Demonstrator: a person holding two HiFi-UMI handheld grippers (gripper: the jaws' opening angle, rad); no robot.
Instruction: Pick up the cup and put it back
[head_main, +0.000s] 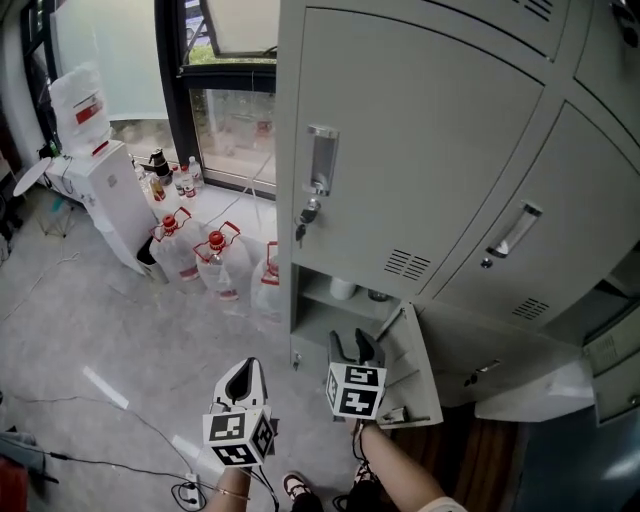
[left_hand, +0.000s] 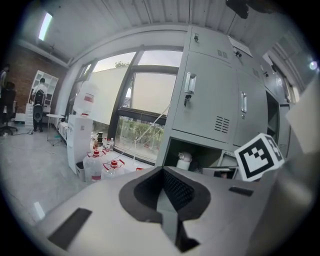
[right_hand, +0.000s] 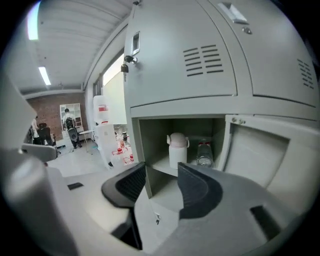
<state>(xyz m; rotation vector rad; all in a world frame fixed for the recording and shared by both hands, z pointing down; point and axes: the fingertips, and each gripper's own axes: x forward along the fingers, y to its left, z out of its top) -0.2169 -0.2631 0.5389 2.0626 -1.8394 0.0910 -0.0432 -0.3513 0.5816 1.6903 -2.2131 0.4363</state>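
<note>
Head view, steeply down: takes in a grey locker bank (head_main: 420, 150) across the upper right, with both tools low in the frame. Puts the left tool (head_main: 243, 382) at lower centre-left and the right tool (head_main: 353, 348) just to its right, in front of the open lower compartment. Catches only the top of the white cup (head_main: 342, 289) on that compartment's shelf, with a clear bottle (head_main: 378, 295) just to its right. Alone shows 3 red-capped water jugs (head_main: 215, 262) grouped on the floor at centre-left, and a white water dispenser (head_main: 105, 185) at upper left.

Right tool's view: gives the cup whole, which the head view does not. Stands upright and lidded at frame centre on the shelf, bottle close beside it; cannot tell whether touching. Shows the swung-open door (right_hand: 257, 150) at right.

Left tool's view: keeps the cup small, right of centre inside the dark compartment, with the right tool at the right edge. Adds people (left_hand: 39, 97) far off at the left edge, outside the head view.

Left tool: jaws together, nothing between them, touching nothing.

Right tool: jaws apart by a medium gap, empty. Points toward the compartment, short of the cup, with only the locker's front edge and shelf seen through the gap.
</note>
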